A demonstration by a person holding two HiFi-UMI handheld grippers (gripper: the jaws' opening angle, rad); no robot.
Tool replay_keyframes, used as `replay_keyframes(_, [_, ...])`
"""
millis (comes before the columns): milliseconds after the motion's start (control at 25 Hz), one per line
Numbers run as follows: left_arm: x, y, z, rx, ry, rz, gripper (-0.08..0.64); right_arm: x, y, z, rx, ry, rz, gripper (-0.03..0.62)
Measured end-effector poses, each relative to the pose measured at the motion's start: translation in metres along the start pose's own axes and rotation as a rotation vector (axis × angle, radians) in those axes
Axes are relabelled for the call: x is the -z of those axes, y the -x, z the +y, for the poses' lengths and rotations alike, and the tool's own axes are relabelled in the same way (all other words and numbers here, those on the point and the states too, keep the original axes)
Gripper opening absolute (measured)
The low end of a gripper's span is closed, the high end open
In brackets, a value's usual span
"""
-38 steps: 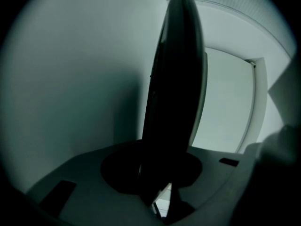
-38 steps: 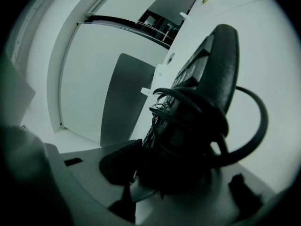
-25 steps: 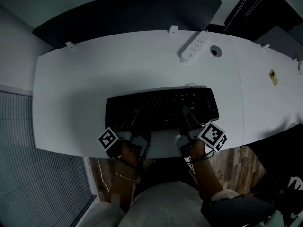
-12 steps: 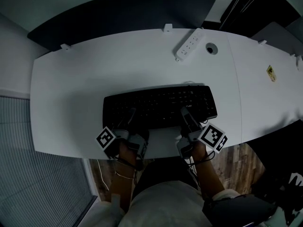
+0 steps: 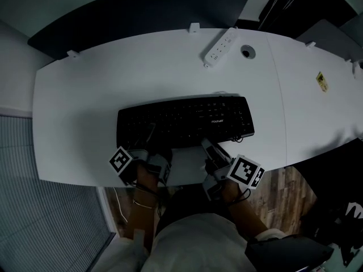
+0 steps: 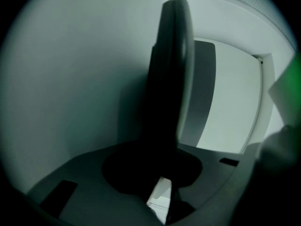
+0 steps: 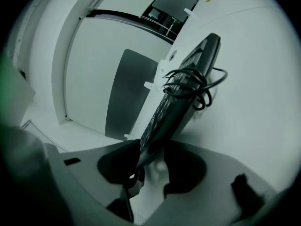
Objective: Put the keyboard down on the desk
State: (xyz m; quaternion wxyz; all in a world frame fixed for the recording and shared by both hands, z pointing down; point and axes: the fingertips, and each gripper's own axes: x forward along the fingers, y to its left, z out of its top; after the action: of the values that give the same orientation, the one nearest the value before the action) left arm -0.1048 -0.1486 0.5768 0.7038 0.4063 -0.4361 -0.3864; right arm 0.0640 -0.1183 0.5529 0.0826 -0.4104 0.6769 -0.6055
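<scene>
While left jaws clamp the keyboard [image 5: 184, 120], right jaws have just opened around it.

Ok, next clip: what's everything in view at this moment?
desk: one, white, centre
keyboard: one, black, on the desk near its front edge
power strip: one, white, desk's far edge
cable hole: one, round, beside the power strip
sticker: one, yellow, desk's right part
panel: one, dark, behind the desk
left gripper: one, grey, shut on the keyboard's front left edge
right gripper: one, grey, jaws have just been opening, keyboard's edge loose between them
</scene>
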Motion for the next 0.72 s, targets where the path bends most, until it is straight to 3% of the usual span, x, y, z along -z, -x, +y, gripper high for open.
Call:
replay_keyframes(320, [0.001,-0.002,0.0,0.017,0.001,0.006,0.107,0.015,-0.01,0.002,0.007,-0.031,0.012,0.135])
replay_keyframes(720, [-0.002,0.003,-0.003,0.048,0.055,0.008,0.109,0.013,-0.01,0.004,0.015,-0.086,-0.01,0.122])
